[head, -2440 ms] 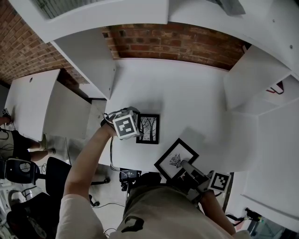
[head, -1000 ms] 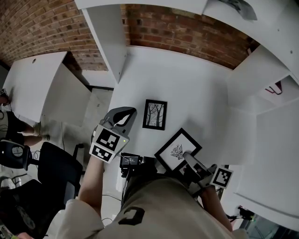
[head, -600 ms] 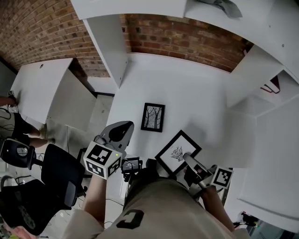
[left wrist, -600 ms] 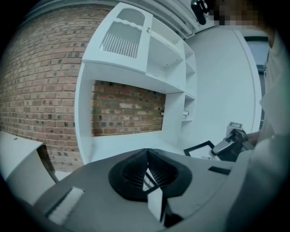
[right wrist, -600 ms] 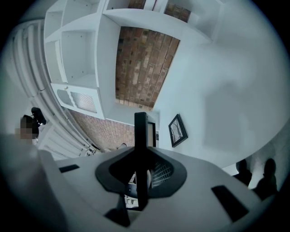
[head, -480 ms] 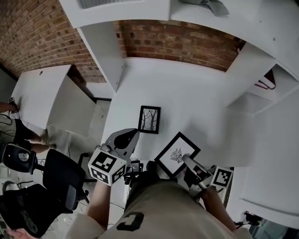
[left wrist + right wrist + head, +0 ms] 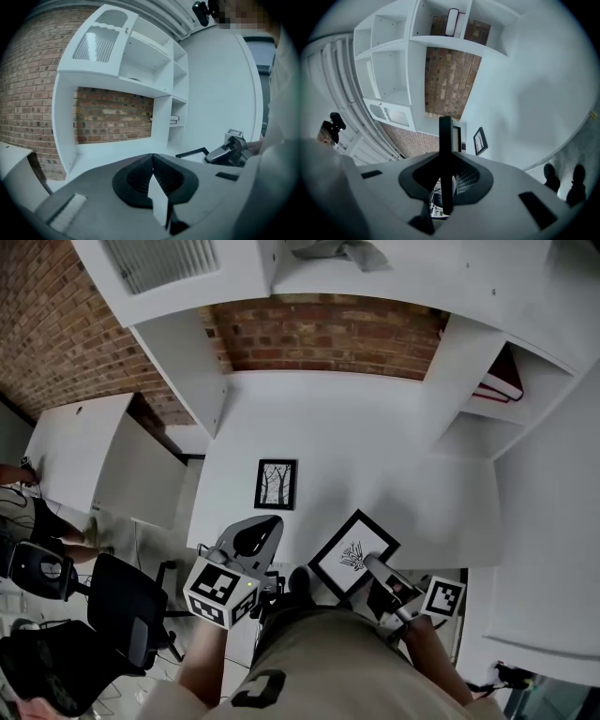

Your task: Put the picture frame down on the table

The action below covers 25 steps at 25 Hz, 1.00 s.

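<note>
Near the table's (image 7: 375, 437) front edge, I'm gripping the picture frame (image 7: 349, 554) in the right gripper (image 7: 370, 566); the left gripper (image 7: 265, 523) is hanging closed, empty.

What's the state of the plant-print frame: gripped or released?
Gripped: the right gripper clamps the plant-print frame, seen edge-on between its jaws. Whether the frame touches the table cannot be told.
</note>
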Available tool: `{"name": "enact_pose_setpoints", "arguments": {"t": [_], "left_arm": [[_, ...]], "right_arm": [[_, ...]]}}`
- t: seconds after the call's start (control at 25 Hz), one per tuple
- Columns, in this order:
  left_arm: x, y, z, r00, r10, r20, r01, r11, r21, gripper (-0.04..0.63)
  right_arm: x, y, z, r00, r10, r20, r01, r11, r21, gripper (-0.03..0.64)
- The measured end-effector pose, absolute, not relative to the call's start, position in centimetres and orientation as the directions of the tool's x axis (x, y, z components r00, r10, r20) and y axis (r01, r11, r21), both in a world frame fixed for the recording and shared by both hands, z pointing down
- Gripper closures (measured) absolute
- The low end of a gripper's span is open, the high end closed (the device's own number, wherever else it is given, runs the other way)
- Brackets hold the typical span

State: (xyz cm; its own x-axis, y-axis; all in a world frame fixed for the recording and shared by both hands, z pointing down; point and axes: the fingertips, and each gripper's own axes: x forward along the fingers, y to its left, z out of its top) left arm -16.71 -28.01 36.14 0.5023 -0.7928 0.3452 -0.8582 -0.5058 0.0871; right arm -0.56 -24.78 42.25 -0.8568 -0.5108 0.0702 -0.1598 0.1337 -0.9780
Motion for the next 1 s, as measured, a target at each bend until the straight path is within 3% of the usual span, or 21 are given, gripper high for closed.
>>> {"name": "enact_pose_setpoints", "arguments": {"t": [1.0], "left_arm": [[-12.6, -19.4, 37.4, 0.417, -0.816, 0.401, -0.902, -0.426, 0.072, 0.592]], "right_arm": [[1.9, -19.0, 43.0, -0.912, -0.409, 0.038, -0.117, 0.170, -0.978, 0.563]]}}
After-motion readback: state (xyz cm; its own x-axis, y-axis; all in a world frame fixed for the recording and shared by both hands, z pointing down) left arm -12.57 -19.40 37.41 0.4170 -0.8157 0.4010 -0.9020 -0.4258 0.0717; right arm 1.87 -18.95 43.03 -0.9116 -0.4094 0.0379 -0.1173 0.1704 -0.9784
